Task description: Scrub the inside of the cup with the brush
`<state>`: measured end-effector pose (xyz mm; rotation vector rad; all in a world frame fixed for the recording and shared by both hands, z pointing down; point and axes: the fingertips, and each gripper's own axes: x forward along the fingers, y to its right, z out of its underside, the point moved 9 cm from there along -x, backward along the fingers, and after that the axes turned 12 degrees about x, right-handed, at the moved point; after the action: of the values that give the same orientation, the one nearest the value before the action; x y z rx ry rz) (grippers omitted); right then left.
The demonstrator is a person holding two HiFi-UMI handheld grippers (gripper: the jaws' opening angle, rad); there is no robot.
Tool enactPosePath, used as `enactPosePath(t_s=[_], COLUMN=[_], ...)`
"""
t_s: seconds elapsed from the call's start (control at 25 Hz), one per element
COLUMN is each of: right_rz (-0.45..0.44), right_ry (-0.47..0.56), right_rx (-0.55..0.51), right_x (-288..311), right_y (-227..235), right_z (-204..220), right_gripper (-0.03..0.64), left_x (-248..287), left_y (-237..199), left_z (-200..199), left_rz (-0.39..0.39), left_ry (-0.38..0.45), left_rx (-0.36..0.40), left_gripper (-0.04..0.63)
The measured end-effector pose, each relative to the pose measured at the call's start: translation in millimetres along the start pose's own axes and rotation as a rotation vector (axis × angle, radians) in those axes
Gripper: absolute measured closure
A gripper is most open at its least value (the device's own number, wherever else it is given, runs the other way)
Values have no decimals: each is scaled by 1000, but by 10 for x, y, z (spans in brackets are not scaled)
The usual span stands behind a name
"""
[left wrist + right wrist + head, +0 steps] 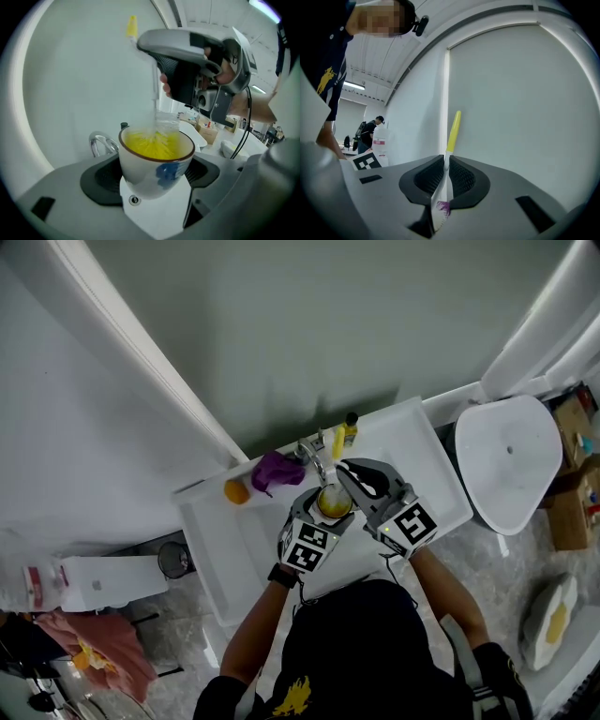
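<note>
A white cup [157, 161] with a brown rim and a blue mark sits upright between the pads of my left gripper [152, 174], which is shut on it. The brush's yellow bristles [152, 144] fill the inside of the cup. Its clear handle [154, 89] rises to a yellow tip [132, 26]. My right gripper [446, 168] is shut on that handle [453, 133] and hovers just above the cup [333, 502]. In the head view both grippers meet over the white sink [234, 549].
A faucet [312, 456] stands at the back of the sink, with a purple cloth [277, 471], an orange object [236, 491] and a yellow bottle [346, 432] near it. A white toilet lid [506, 460] lies to the right. A wall is close behind.
</note>
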<state>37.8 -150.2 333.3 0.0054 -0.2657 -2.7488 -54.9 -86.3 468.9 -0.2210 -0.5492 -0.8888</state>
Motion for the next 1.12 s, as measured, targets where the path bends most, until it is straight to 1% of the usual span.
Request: enactPosePath(t_s=[0.08,0.16,0.24,0.32,0.36,0.44,0.52,0.6,0.68,0.72,0.8,0.84,0.92,1.0,1.08,1.12], right_rz=[11,-8,-35,-59,-76,-127,-153,-145,-115,-94,-47,-29,-13,-21,-38,-44], right_ry=[-15,-15,-25,-62,-79,-77,-99,-131,-132,-124,-115,-113,-105,-112,-126,-132], right_rx=[82,169,200,158,115,12,-54,-81,-87,-71,-2,39,117,195,246,252], right_x=[-146,-255,-307,-306,-286,-214,-151,-100,-37,-18,-49,-97,-235,-408,-560,-610], right_y=[78,30,-128,-328,-425,-587,-677,-695,-623,-530,-260,-131,41,91,23,-44], right_z=[103,173,215,224,215,164,120,87,25,-6,-21,-12,35,117,197,226], right_gripper=[561,566,572,572,572,572,572,572,572,572,572,571,566,568,571,572], left_x=[-56,-120,-148,-154,-151,-140,-123,-111,-92,-80,-85,-112,-166,-214,-256,-263], left_y=[-63,-135,-191,-230,-237,-226,-189,-115,1,71,181,195,146,57,11,12], left_z=[65,88,131,156,157,148,125,68,32,36,27,6,35,131,195,213], left_rz=[-13,-25,-39,-52,-58,-65,-66,-55,-40,-35,-24,-17,-17,-41,-49,-45], left_ry=[-2,-8,-17,-18,-17,-10,-1,15,37,46,68,79,86,68,35,23], left_rx=[-24,-37,-50,-57,-57,-52,-44,-30,-2,14,27,19,-23,-48,-22,-2], left_gripper=[186,186,186,186,186,186,186,187,187,187,188,189,189,189,189,189])
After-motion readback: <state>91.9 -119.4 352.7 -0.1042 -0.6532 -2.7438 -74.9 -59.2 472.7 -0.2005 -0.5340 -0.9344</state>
